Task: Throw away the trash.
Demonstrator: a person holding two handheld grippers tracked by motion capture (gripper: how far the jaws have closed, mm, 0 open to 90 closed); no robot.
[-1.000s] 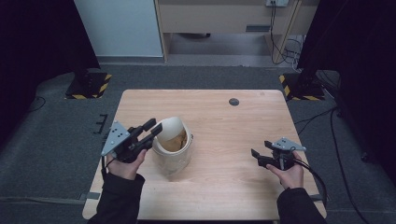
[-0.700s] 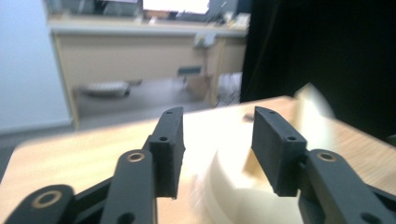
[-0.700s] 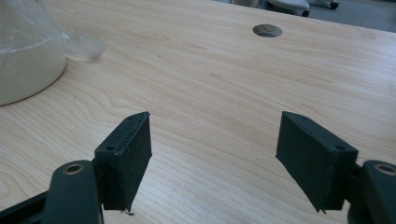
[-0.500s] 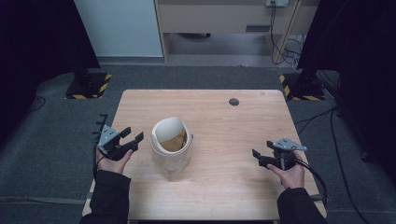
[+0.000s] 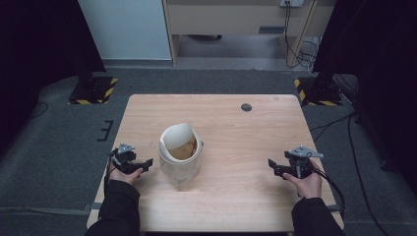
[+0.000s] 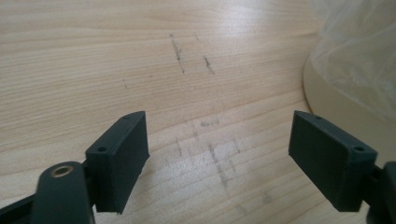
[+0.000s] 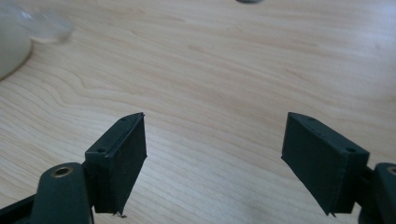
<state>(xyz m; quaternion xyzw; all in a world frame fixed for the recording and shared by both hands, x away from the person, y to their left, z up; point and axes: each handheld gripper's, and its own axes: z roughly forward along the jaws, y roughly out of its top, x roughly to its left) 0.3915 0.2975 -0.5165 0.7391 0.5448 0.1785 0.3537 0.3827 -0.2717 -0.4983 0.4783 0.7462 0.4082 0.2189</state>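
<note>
A small cream bin with a raised flip lid and a clear plastic liner stands left of centre on the wooden table. Its base and liner fill the right edge of the left gripper view. My left gripper rests on the table just left of the bin, open, nothing between its jaws. My right gripper lies near the table's right front, open and empty, pointing toward the bin at far left.
A dark round grommet sits in the table's back right area, seen too as the grommet at the top of the right gripper view. Grey carpet and black stand bases with yellow stripes surround the table.
My left gripper let go of the bin's rim, drew back to the left and came down to the table. The right gripper stayed in place.
</note>
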